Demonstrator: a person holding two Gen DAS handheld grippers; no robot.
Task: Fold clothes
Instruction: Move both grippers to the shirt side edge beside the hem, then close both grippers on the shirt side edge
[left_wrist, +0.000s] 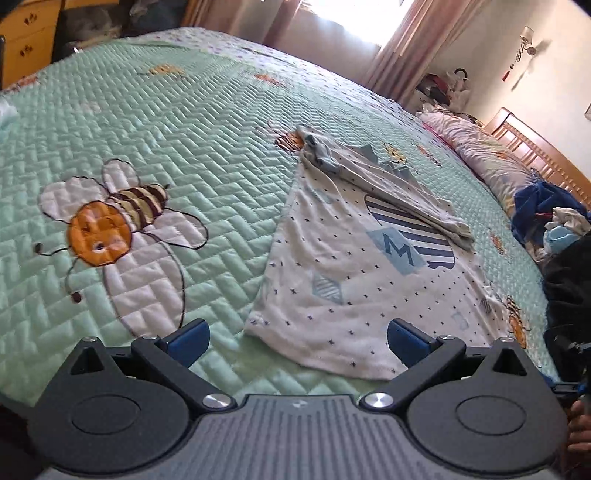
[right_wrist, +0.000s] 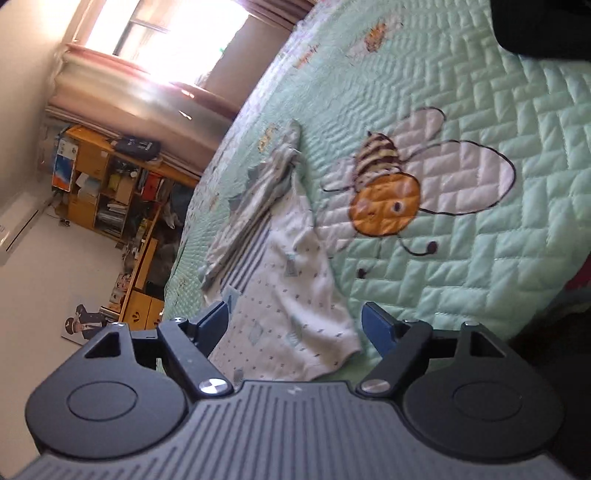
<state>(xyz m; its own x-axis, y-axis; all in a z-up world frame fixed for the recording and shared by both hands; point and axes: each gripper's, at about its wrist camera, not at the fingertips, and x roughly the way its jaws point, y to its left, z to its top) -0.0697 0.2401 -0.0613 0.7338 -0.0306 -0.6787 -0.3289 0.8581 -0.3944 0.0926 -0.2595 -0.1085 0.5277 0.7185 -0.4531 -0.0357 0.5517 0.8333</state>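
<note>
While both grippers hover with jaws spread wide and nothing held, the left gripper and right gripper face one white shirt lying on the green quilt, one sleeve apparently folded across it.

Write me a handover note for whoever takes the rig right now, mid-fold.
Left tongs: open, empty, above the shirt's near hem.
Right tongs: open, empty, at the same hem from the other side.
White patterned shirt: lies flat on the green bee quilt.
Done: one sleeve folded across the chest.
Left: fold the body and square it up.
</note>
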